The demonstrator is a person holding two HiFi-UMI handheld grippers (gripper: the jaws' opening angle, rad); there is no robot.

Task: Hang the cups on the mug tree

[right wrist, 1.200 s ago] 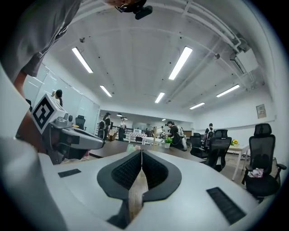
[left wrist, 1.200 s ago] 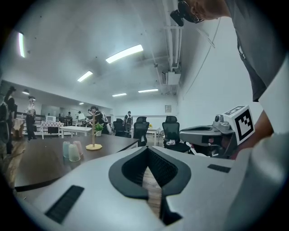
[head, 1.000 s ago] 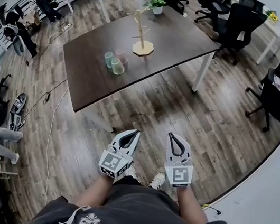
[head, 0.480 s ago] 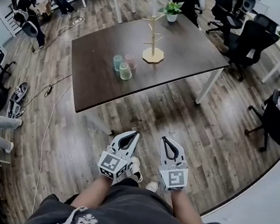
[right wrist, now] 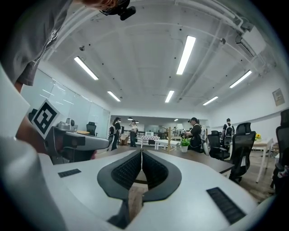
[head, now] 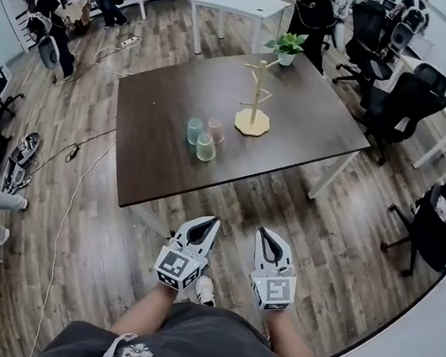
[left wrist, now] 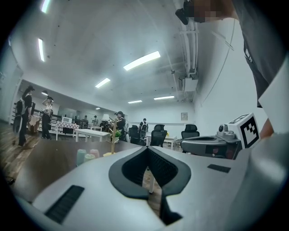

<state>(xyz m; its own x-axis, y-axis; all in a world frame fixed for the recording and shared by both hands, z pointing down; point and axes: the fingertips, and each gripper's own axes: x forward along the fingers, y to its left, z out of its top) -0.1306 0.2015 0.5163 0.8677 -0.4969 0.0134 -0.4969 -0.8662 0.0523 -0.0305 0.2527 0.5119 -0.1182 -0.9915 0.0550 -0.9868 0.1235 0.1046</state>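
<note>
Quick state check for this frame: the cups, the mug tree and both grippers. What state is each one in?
Cups: three, standing close together on the table, none hung.
Mug tree: upright on the table, pegs bare.
Left gripper: jaws together, empty, short of the table.
Right gripper: jaws together, empty, short of the table.

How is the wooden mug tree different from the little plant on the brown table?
The mug tree is pale bare wood with empty pegs; the plant has green leaves in a white pot. The mug tree stands taller than the plant. The mug tree is nearer the three cups; the plant sits at the far edge of the table. Both stand upright on that same table.
</note>
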